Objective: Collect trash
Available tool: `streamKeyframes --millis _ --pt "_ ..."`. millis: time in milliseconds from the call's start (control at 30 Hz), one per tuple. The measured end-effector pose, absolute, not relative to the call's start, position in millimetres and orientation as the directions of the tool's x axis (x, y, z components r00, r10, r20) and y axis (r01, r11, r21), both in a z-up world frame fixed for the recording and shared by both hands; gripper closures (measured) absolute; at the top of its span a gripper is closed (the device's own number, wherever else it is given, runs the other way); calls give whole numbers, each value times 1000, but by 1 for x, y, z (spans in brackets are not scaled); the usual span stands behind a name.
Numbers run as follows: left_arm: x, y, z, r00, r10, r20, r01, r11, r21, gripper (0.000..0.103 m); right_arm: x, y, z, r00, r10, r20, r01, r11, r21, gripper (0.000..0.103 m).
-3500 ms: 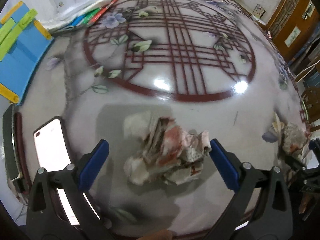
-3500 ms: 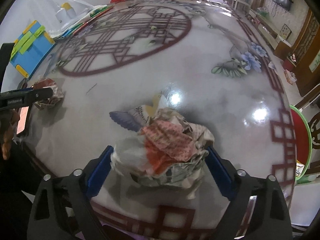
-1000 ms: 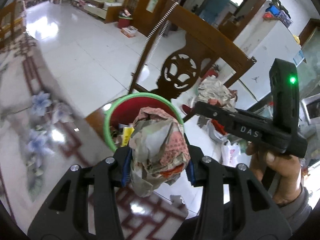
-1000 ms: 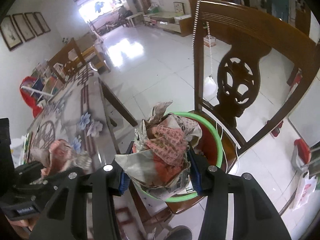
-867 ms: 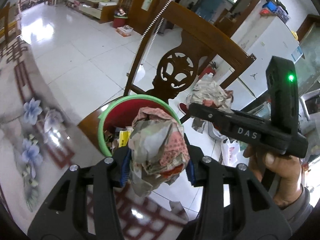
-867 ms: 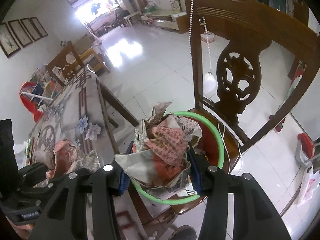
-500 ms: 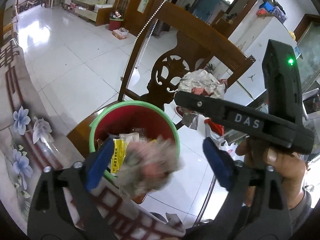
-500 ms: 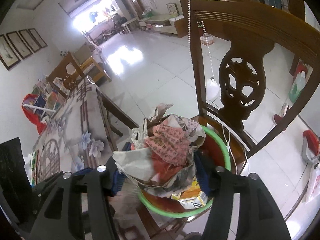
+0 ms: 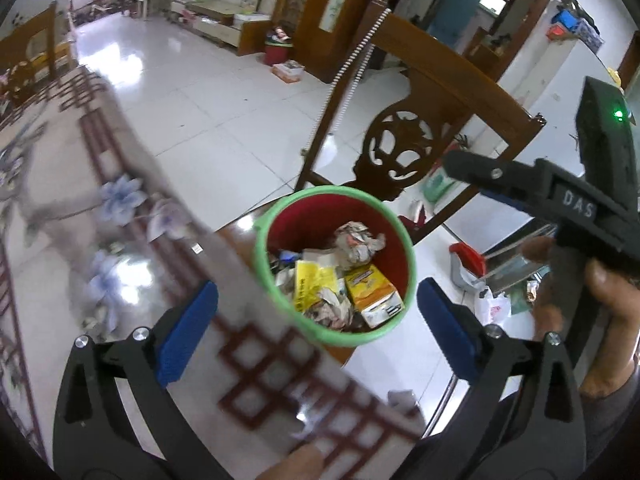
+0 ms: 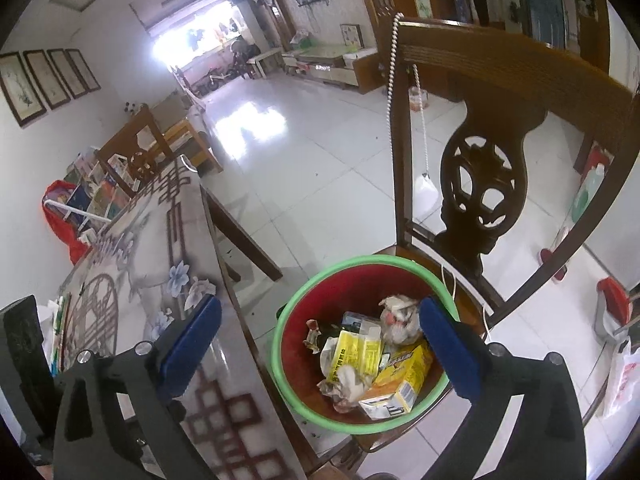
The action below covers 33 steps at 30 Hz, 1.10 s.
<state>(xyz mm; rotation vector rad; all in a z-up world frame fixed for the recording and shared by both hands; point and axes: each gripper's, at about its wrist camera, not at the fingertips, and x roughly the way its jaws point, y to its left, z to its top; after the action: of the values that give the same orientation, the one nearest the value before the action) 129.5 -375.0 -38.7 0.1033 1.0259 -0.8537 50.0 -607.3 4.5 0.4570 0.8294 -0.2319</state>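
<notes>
The worktop (image 9: 80, 240) looked blurry in the left view, so its flowers were hard to make out. The left hand-held gripper (image 9: 316, 320) was spread wide with nothing in it. The right hand-held gripper (image 10: 320, 344) was wide and held nothing too. Below both sat the red bin (image 10: 316, 308) with a green rim, on the seat of a wooden chair (image 10: 480, 172). Crumpled paper balls (image 9: 358, 240) lay inside it (beside a yellow box (image 10: 404, 380) and a yellow wrapper (image 9: 312, 280)). One blue pad hid part of the rim.

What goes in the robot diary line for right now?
left claw: open | right claw: open | paper wads: in bin
</notes>
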Motion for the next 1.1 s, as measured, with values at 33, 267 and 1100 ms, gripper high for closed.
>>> streamKeyframes --millis 33,267,1100 --pt "128 -369 -38 241 -576 -781 663 685 -301 5 49 -604 6 661 -25 -750 369 881 295 8" --pt "104 -298 -21 347 -537 -769 608 753 -252 5 37 -552 23 696 -22 -718 324 902 286 8" --pt "28 -30 18 790 -159 -592 168 985 -40 5 10 -262 21 762 99 -640 -72 995 68 7"
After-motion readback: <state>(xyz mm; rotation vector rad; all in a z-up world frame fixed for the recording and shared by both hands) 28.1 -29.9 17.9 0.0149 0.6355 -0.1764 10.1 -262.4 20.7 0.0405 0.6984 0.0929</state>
